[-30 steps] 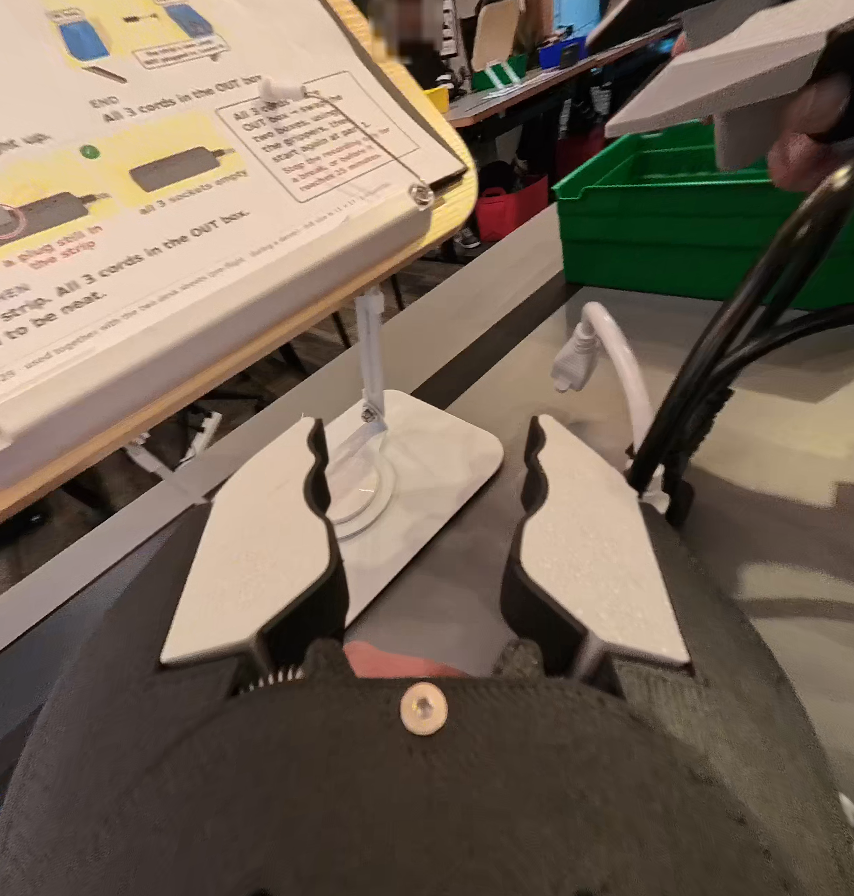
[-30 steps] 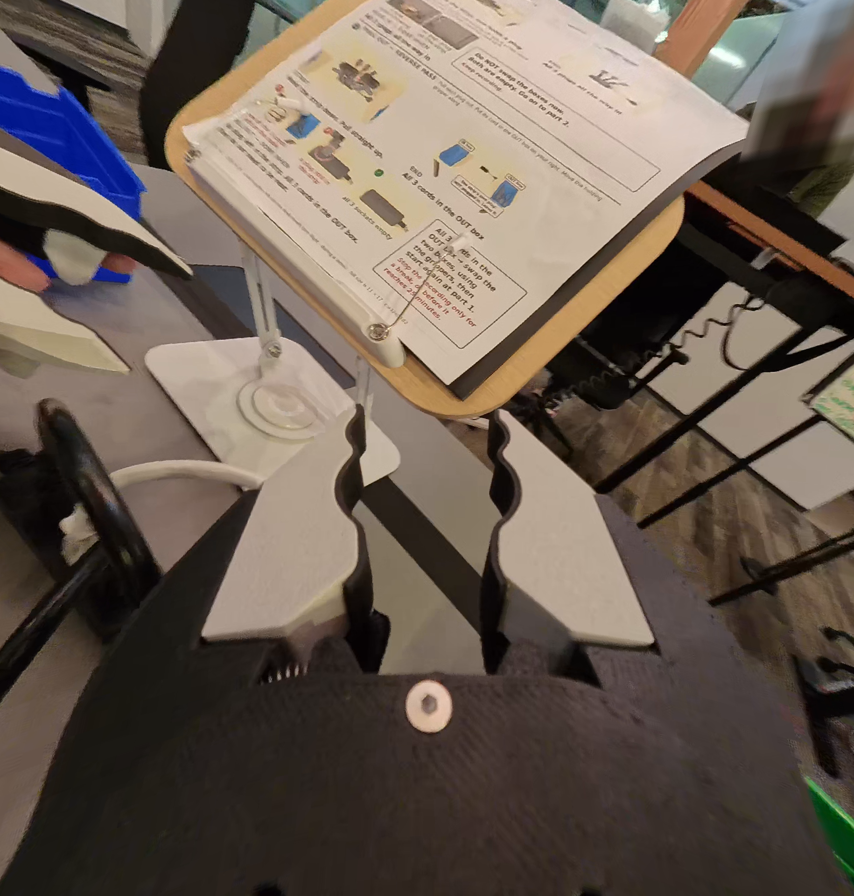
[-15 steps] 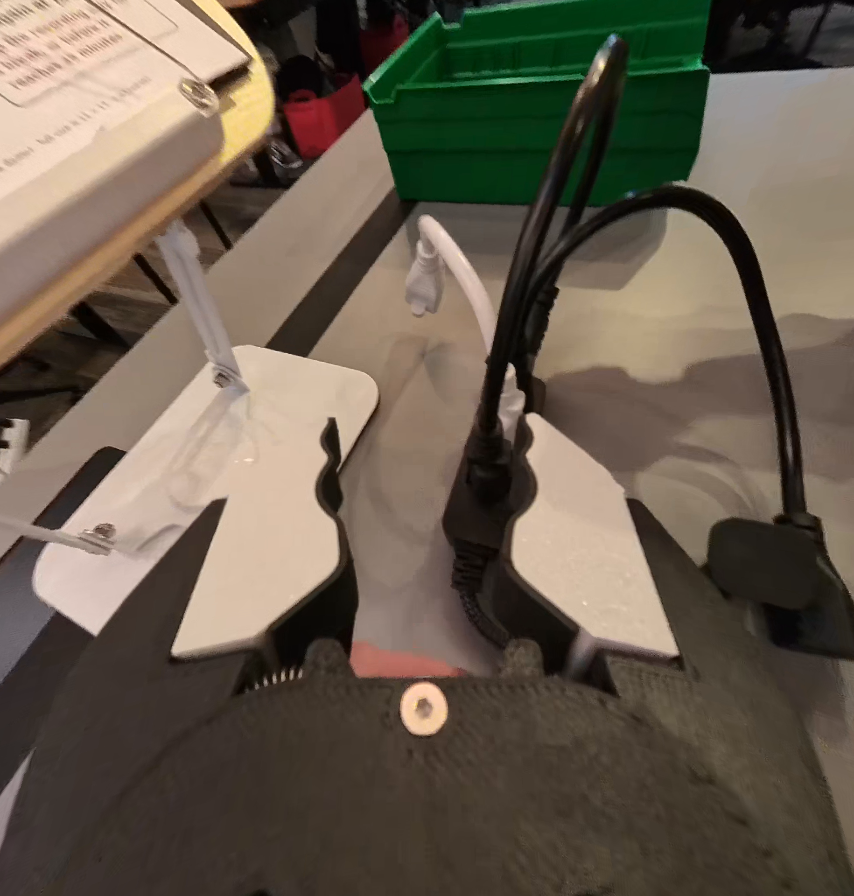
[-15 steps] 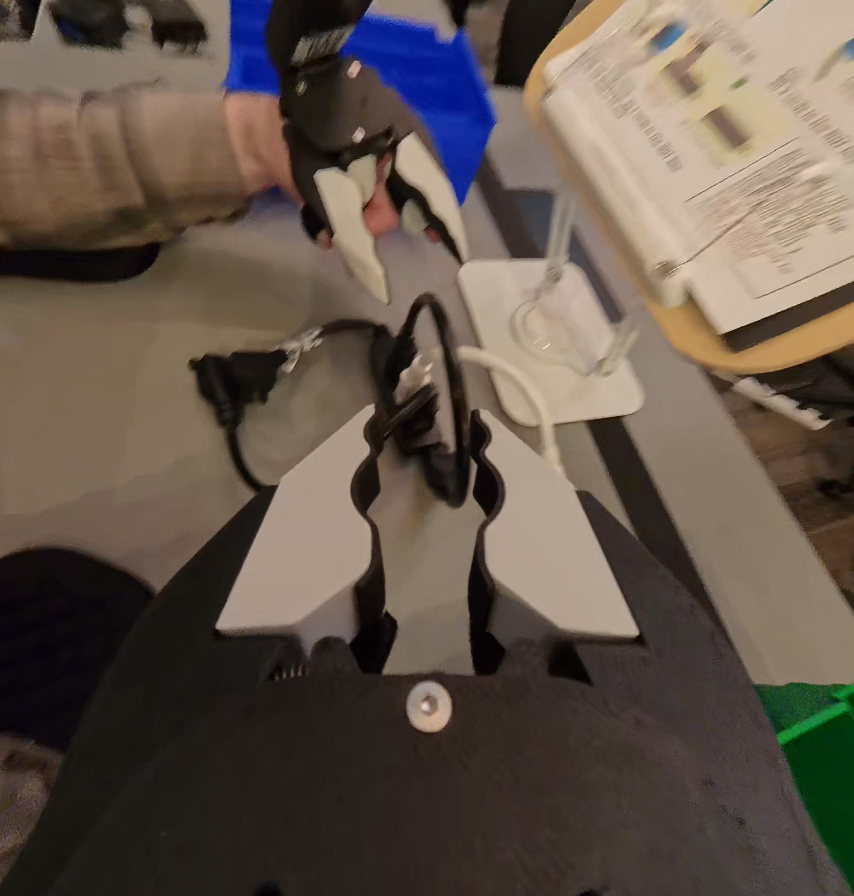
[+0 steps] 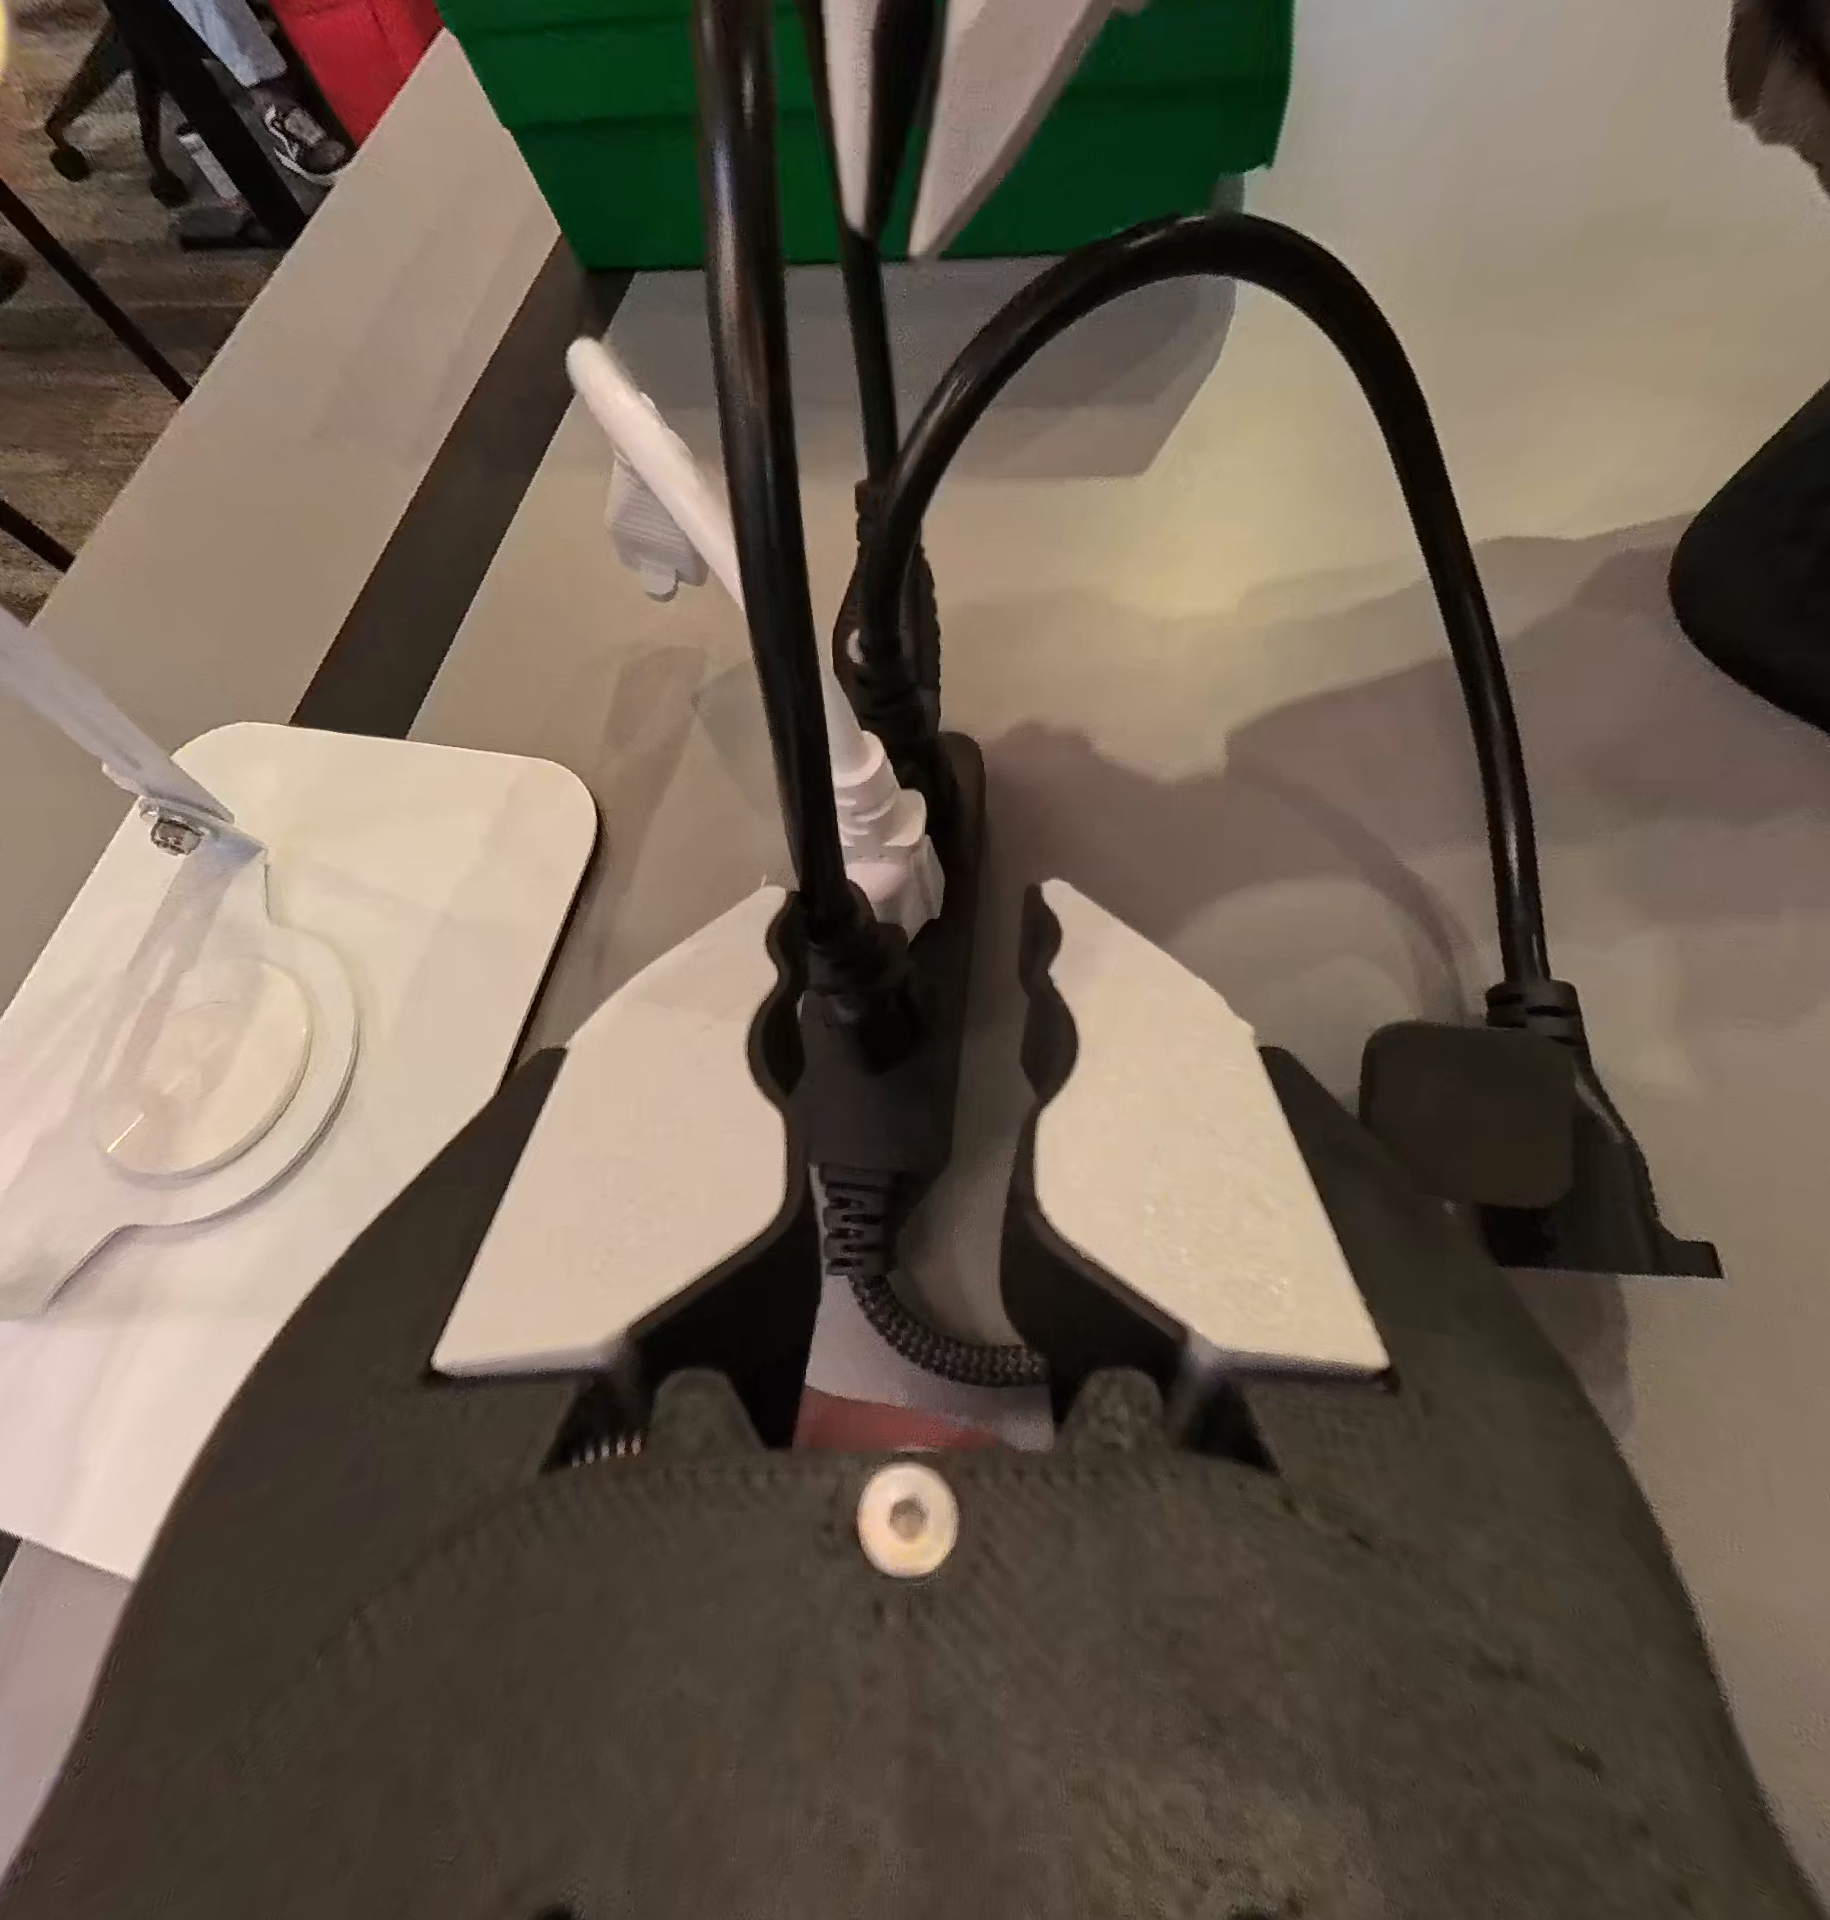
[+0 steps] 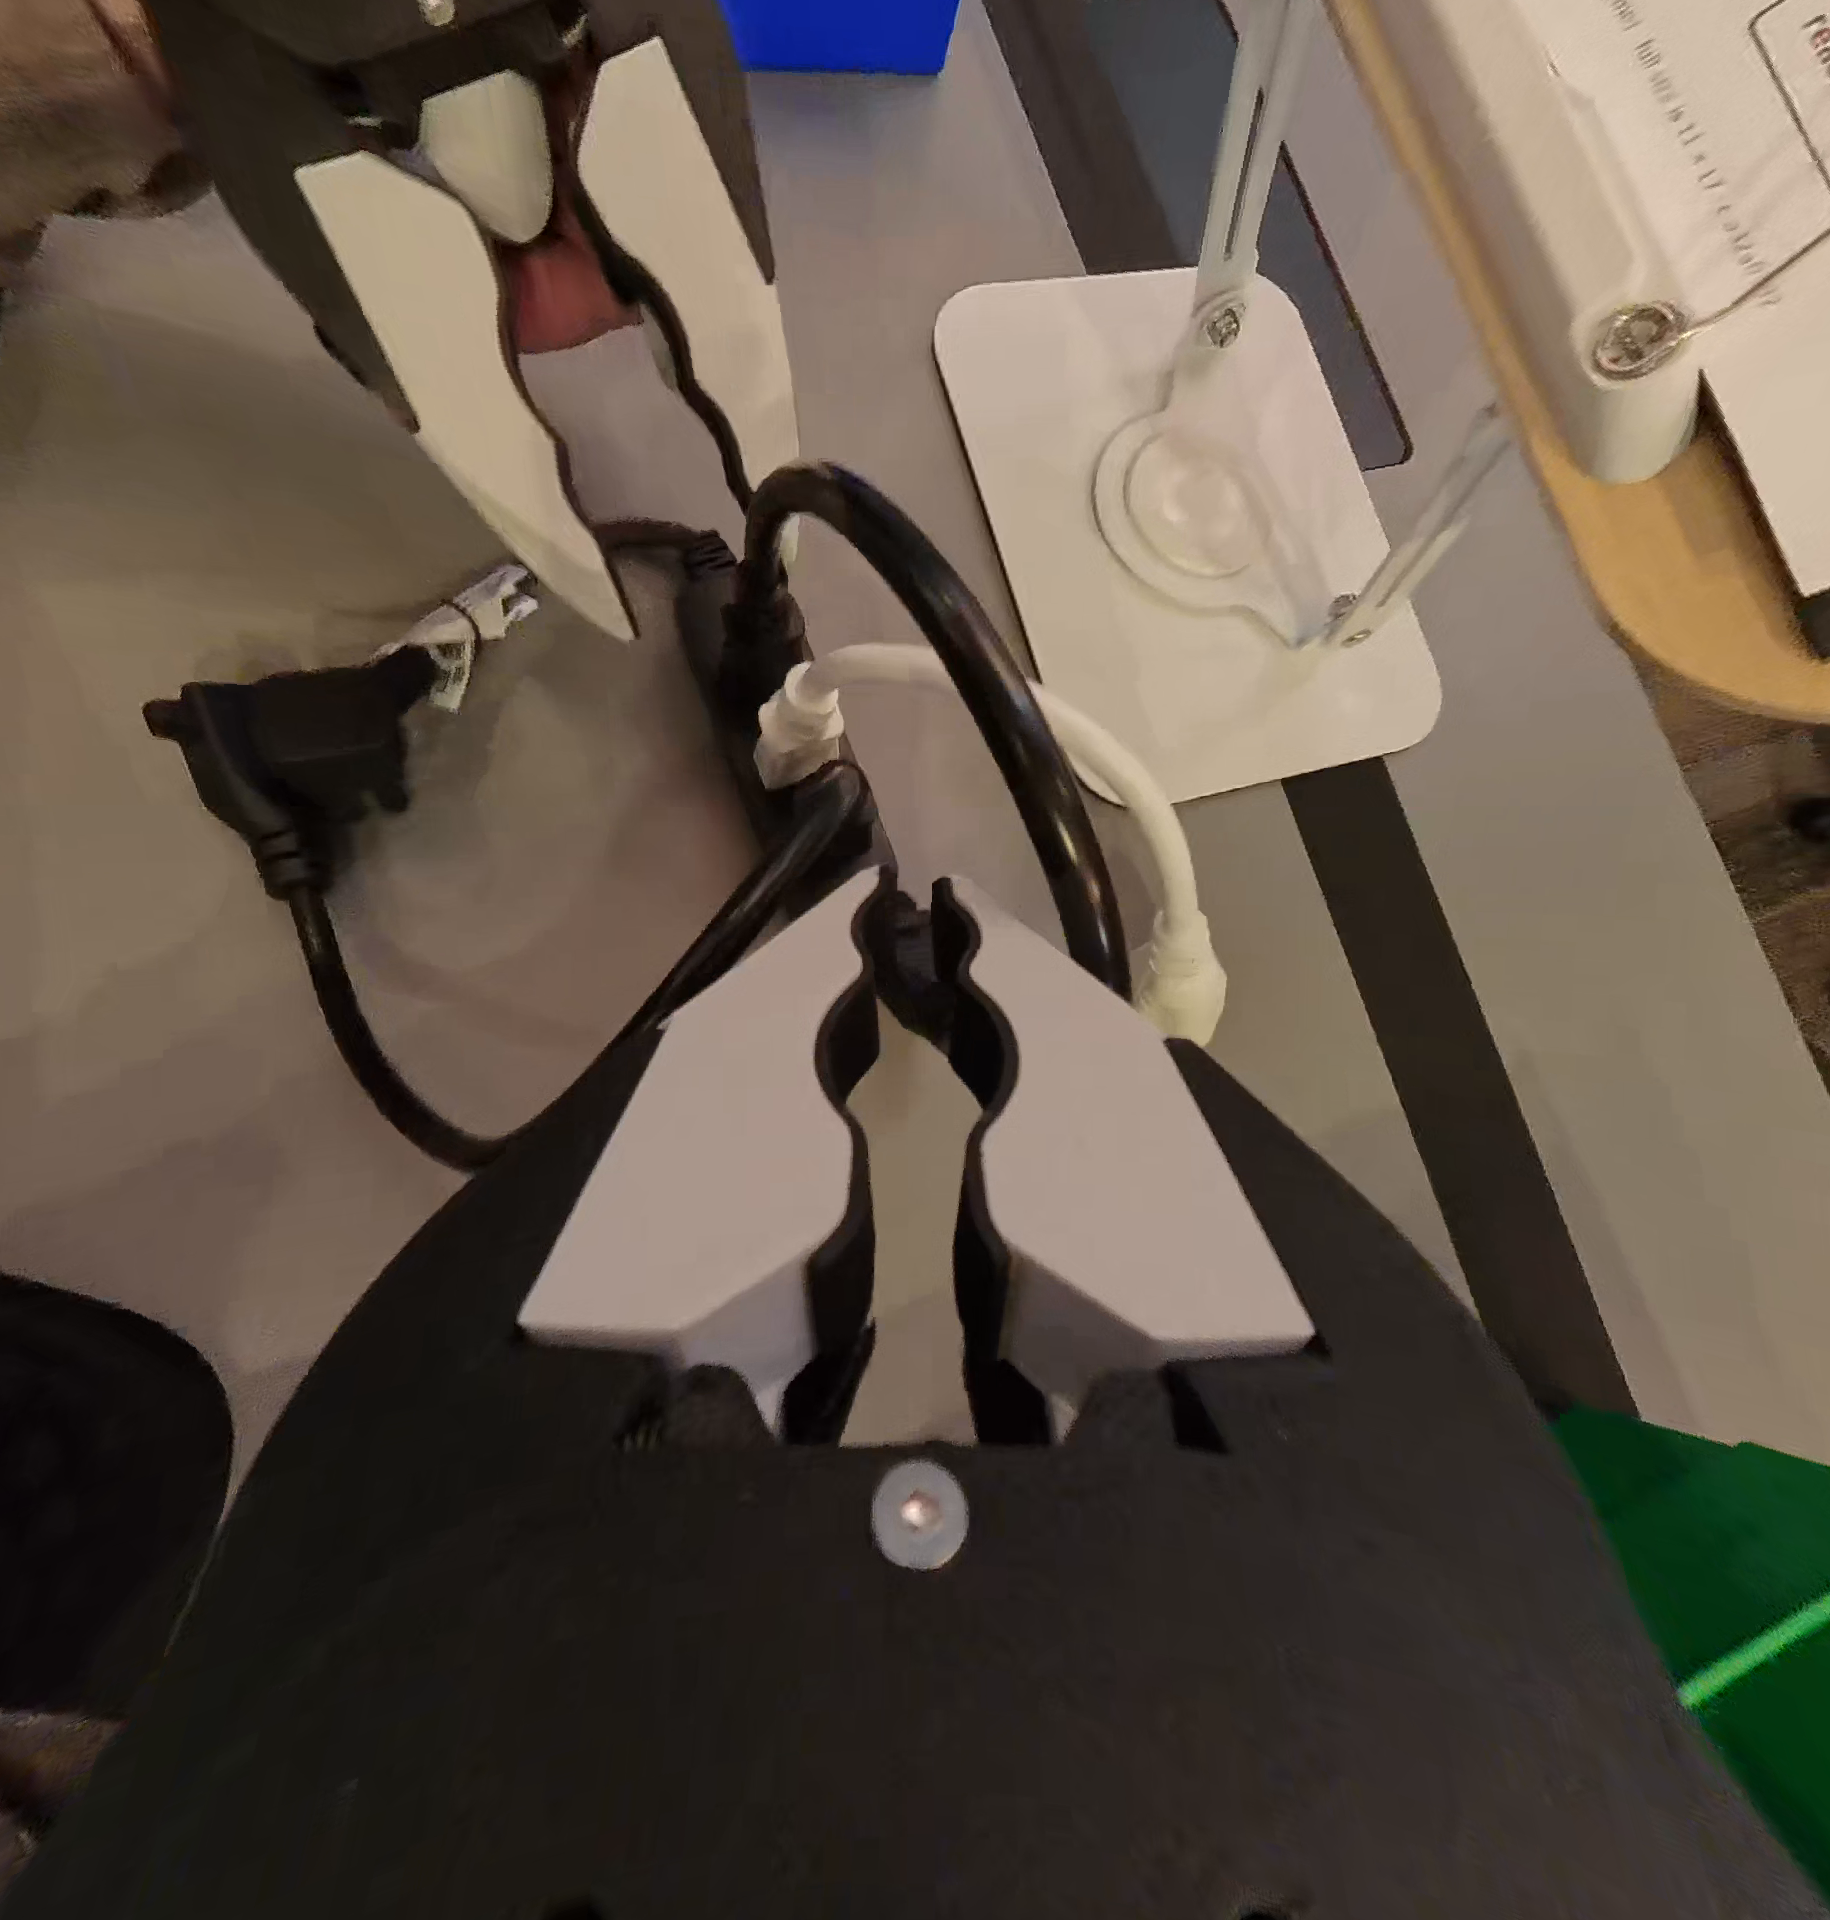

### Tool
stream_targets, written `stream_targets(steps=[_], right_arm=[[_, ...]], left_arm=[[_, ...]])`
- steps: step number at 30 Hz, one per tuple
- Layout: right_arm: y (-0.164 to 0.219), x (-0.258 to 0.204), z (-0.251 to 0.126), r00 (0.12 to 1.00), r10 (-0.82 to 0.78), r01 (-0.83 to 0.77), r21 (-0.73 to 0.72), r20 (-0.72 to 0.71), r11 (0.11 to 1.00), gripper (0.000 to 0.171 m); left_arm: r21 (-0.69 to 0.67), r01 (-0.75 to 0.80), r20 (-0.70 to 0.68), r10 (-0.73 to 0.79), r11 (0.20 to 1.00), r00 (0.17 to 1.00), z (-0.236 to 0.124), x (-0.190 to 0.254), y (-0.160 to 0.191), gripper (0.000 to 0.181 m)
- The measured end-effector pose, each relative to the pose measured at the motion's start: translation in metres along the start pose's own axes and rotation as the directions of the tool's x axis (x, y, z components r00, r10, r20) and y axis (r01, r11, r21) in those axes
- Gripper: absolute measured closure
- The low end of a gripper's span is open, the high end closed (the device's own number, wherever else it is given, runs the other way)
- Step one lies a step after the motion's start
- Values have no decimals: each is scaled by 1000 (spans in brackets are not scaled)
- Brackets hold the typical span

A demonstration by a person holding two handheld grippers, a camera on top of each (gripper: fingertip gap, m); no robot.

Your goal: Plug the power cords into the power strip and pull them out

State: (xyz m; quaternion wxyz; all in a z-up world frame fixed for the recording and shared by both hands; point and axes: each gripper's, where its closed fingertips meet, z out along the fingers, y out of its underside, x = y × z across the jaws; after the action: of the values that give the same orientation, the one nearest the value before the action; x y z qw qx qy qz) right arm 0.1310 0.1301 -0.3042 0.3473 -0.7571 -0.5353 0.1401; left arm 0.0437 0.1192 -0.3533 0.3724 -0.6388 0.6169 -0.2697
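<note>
A grey table in what looks like a busy workshop is where it's all laid out, with a green bin at one end and a blue bin at the other.

Nearest in the left wrist view, the left gripper is spread wide and lowered around the black power strip, one finger on each side, nothing squeezed yet. That's probably so the strip can be pinned down while plugs get pulled. The strip's braided lead is curled back between the fingers. Plugged into the strip are a thick black cord nearest, then a white cord, then another black cord that arches over to a loose flat plug lying on the table just right of the gripper.

In the right wrist view, the right gripper is pinched nearly together at the tips on something black, which looks like the far end of a black cord, though exactly which part can't be made out. The white cord's free plug is lying right beside it.

Further back, a white stand base is parked at the table edge, holding up an instruction sheet so it can be read while working.
</note>
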Motion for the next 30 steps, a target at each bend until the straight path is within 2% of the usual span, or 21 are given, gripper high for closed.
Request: stream_targets(steps=[3,6,11,13,14,16,19,20,23,25,30], right_arm=[[-8,2,12,1000,-2,2,13,-12,1000,167],[-3,-2,15,1000,-16,16,-53,-12,998,161],[3,-17,-24,1000,-18,19,-68,10,998,149],[-5,-38,-34,996,-21,24,-34,91,999,147],[-5,-47,-34,992,-34,40,-47,118,998,142],[10,-50,-25,994,-23,42,-177,108,983,135],[25,-46,-6,995,9,20,-294,97,956,141],[28,-46,0,993,9,26,-307,114,951,150],[25,-40,9,994,11,21,-281,112,959,153],[23,-29,13,998,8,11,-269,68,963,156],[17,10,23,994,13,-39,-239,-110,970,165]], left_arm=[[-35,-19,9,19,999,1000,0,2,1,143],[-67,-45,30,47,997,998,-1,0,3,144],[-70,4,45,-1,998,999,-5,-9,10,138],[-90,17,54,-12,996,998,-5,-12,17,137],[-106,25,52,-20,994,998,-3,-13,21,136],[-144,30,53,-23,989,998,3,-13,30,136],[-233,34,50,-23,972,998,13,-12,47,133],[-240,33,44,-23,970,999,15,-11,49,134],[-213,43,2,-44,976,999,19,-4,45,138],[-243,33,15,-30,969,999,18,-4,48,132],[-294,30,-43,-44,955,998,14,10,49,132]])
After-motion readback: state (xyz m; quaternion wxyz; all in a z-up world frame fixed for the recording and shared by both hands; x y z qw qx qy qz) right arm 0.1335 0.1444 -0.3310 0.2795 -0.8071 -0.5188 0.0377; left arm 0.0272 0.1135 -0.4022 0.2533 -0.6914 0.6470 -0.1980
